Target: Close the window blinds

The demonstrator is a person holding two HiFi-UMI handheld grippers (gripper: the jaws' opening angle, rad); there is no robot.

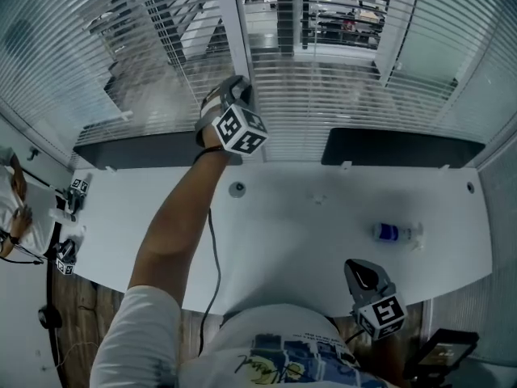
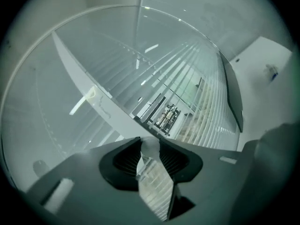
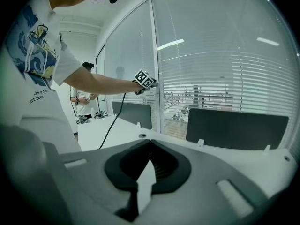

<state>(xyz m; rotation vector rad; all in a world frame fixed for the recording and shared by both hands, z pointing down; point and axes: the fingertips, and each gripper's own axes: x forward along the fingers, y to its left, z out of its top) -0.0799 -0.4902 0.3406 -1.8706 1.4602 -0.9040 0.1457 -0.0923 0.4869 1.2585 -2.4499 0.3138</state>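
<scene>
White slatted window blinds (image 1: 339,79) hang behind the desk, and I can see through their gaps to the room beyond. My left gripper (image 1: 232,91) is raised against the blinds beside the white window post (image 1: 234,31). In the left gripper view its jaws (image 2: 149,150) pinch a pale translucent blind wand (image 2: 151,146), with the blinds (image 2: 187,69) spread ahead. My right gripper (image 1: 361,272) hangs low over the desk's near edge, away from the blinds. Its jaws (image 3: 150,144) are shut with nothing between them. The right gripper view shows the outstretched left gripper (image 3: 145,81) at the blinds (image 3: 225,78).
A white desk (image 1: 307,241) lies below, with a small blue-labelled bottle (image 1: 393,233) at the right and a round grommet (image 1: 237,189). Two dark divider panels (image 1: 404,146) stand along its far edge. A cable (image 1: 212,241) trails from the left gripper. Another person (image 1: 12,208) stands at the far left.
</scene>
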